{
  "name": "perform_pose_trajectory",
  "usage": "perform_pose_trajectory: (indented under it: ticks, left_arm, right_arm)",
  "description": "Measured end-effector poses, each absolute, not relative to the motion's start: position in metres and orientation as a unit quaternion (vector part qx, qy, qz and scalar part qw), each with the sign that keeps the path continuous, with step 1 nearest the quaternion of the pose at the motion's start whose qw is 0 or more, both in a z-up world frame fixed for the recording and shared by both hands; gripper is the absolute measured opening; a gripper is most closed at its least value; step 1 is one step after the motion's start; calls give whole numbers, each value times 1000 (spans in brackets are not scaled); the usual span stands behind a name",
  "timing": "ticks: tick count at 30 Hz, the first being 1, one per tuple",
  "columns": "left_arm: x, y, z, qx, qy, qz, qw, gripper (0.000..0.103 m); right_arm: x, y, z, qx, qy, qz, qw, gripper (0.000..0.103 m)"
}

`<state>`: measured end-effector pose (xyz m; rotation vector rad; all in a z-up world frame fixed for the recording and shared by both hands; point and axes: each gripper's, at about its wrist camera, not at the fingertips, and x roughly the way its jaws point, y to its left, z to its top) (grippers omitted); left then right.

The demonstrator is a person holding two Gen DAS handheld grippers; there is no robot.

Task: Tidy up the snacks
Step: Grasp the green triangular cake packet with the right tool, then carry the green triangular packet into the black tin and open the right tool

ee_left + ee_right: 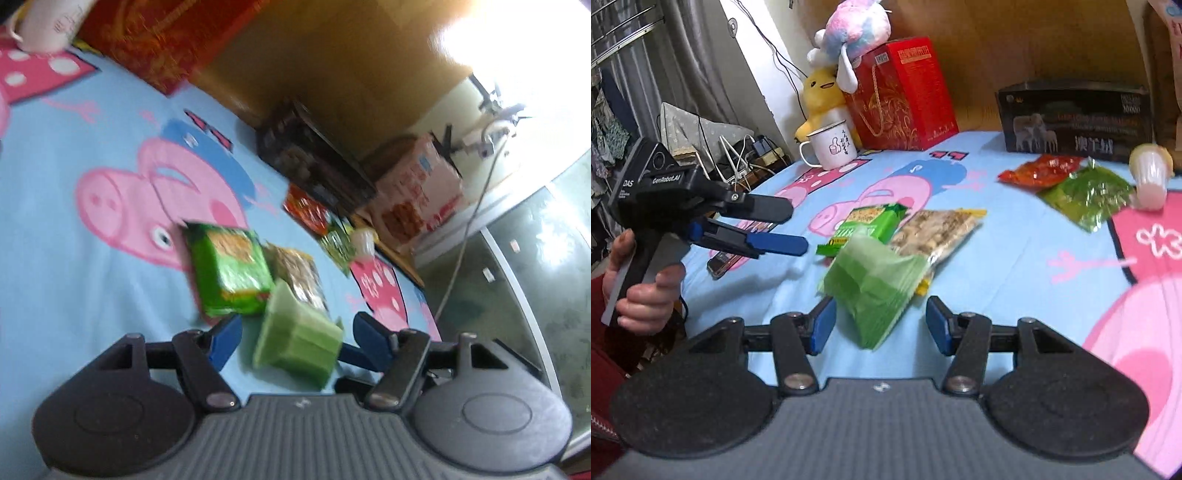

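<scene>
Right gripper [879,328] jaws wide, nothing held. Pale green packet [875,288] sits just ahead between fingers, near edge of bedsheet [1015,266], overlapping clear nut bag [938,232] and bright green biscuit pack [871,221]. Left gripper [295,332] jaws also wide, empty, same packet in front. Judgement: packet light, soft film, crinkly, slippery; contents likely crushable. Grip across mid-body, gentle squeeze, avoid sealed ends.

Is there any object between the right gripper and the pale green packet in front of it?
Nothing visible. The pale green packet lies directly ahead of the open right gripper, with only bare bedsheet between. The nut bag lies behind it.
</scene>
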<state>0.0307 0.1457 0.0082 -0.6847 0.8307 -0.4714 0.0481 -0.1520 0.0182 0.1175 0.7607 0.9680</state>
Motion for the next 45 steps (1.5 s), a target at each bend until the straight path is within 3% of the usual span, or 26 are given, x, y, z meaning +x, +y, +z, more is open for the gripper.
perform_pose_trajectory:
  ticks: [5, 7, 8, 11, 25, 38, 45]
  left_arm:
    - [41, 117, -10, -313, 413, -236, 822, 64]
    - [44, 106, -12, -306, 429, -251, 812, 47]
    - [43, 103, -13, -306, 430, -256, 810, 48]
    - [41, 98, -11, -308, 428, -270, 805, 44]
    - [122, 45, 5, -279, 437, -310, 797, 41]
    - [256, 21, 79, -251, 368, -275, 852, 45]
    - [309, 16, 70, -235, 364, -224, 873, 49]
  right_arm:
    - [33, -137, 15, 43, 349, 451, 820, 56]
    - [30, -131, 15, 42, 349, 448, 822, 47]
    - [29, -130, 15, 33, 349, 446, 824, 32]
    - [26, -136, 18, 31, 351, 444, 824, 28]
    - [69, -186, 22, 109, 339, 384, 852, 28]
    - [214, -194, 58, 172, 272, 364, 874, 28]
    - [283, -170, 52, 129, 272, 312, 901, 33]
